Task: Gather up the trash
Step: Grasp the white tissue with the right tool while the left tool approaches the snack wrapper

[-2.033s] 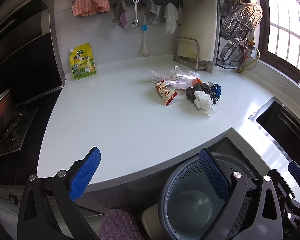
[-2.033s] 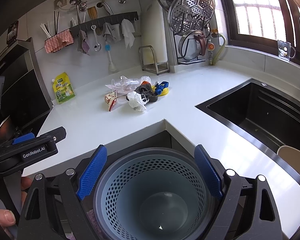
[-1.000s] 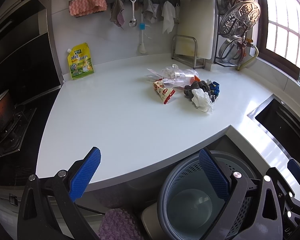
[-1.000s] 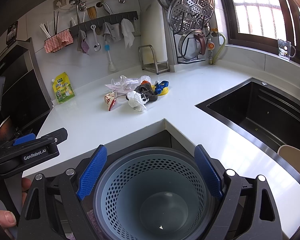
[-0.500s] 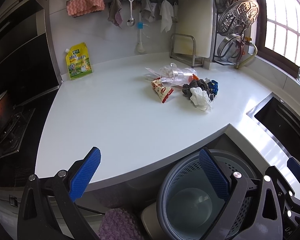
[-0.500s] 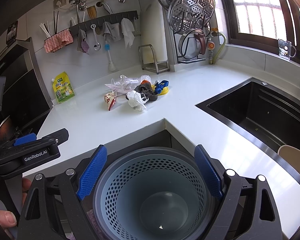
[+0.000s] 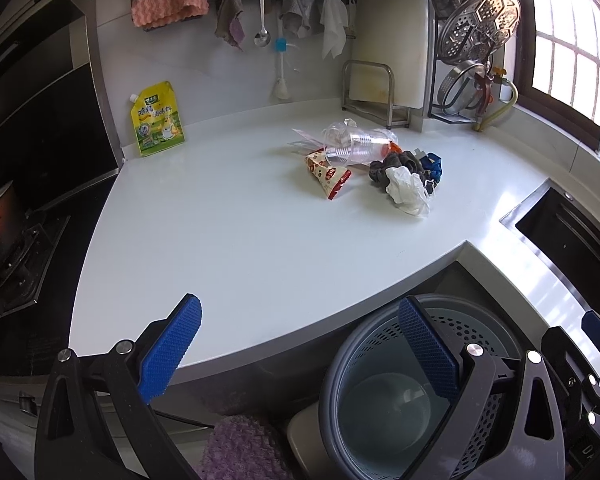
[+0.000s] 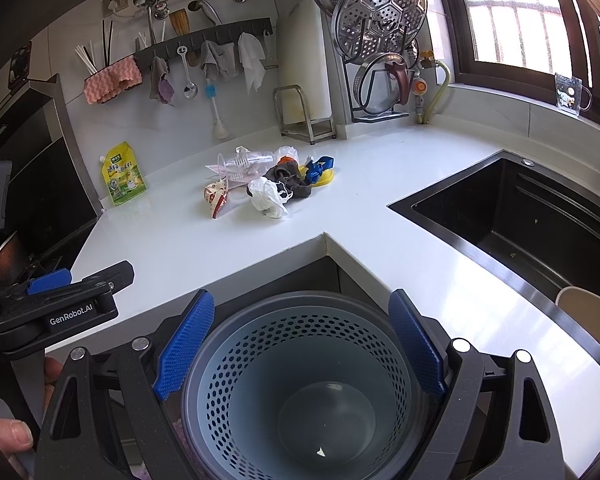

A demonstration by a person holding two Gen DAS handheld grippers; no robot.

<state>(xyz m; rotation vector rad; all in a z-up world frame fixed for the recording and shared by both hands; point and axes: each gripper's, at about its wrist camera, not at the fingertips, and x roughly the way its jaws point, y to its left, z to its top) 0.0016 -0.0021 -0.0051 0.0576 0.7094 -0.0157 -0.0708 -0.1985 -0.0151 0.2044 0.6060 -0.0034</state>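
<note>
**Operator:** Report the state of both grippers.

**Inspector:** Left gripper (image 7: 300, 344): jaws spread wide, nothing between the pads. It hangs over the front edge of the worktop (image 7: 228, 240). Right gripper (image 8: 300, 344): jaws likewise wide apart and empty, held above the perforated bin (image 8: 300, 392), which stands below the inner corner of the worktop. The pads flank the bin rim in the right wrist view, but contact cannot be confirmed.

**Operator:** Locate the trash.

**Inspector:** One cluster near the back of the worktop, in front of the metal rack (image 7: 374, 92). It holds clear plastic cups (image 7: 354, 146), a red snack wrapper (image 7: 328, 176), a dark crumpled item (image 7: 396, 164), a white crumpled bag (image 7: 408, 192) and blue pieces (image 7: 434, 168). The items touch or overlap. The bin holds only a small white scrap (image 8: 320, 452).

**Operator:** Changes over the last two seconds?

**Inspector:** Minimal. The left wrist view has drifted slightly; the cluster now sits a little further left and higher in it. The right wrist view is practically unchanged. Jaw opening is unchanged on both tools. No item has shifted.

**Operator:** Implication?

**Inspector:** Collection has probably not begun. Both tools are well apart from the cluster, so a reach across the worktop is the likely next requirement. The white bag lies nearest the front edge.
</note>
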